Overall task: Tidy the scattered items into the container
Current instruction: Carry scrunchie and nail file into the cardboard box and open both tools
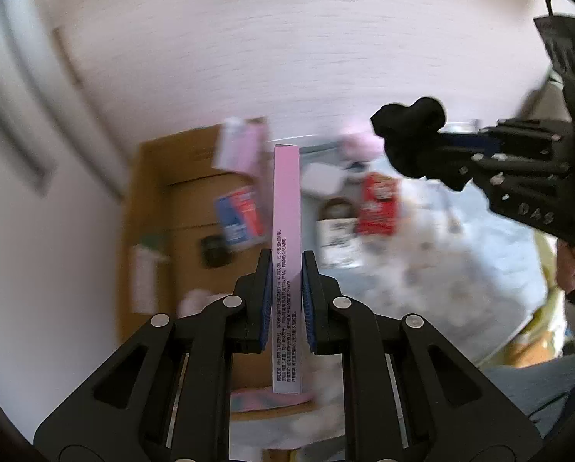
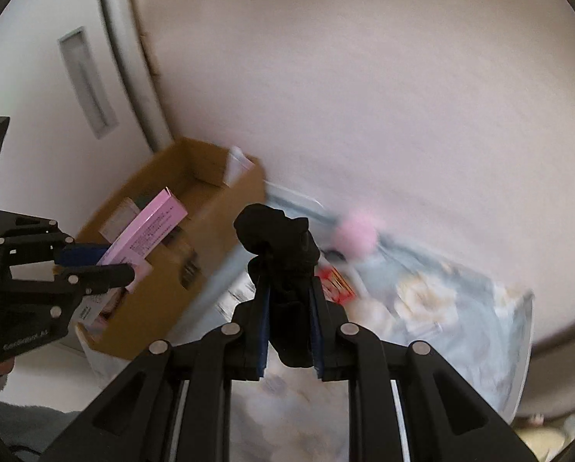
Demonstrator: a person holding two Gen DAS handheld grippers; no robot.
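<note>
While my left fingers [image 1: 286,269] clamp the pink box [image 1: 286,231] edge-on, long axis pointing ahead, the cardboard box [image 2: 214,238] lies below and just left; my right fingers [image 2: 289,300], pinching the black cloth [image 2: 275,231], sit farther right.

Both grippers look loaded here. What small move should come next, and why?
Probably carry the pink box a little further over the open cardboard box and release it there. The left gripper is shut on it, edge-on between the pads, and it hangs by the box's rim. The right gripper is shut on a black cloth, which could follow.
</note>
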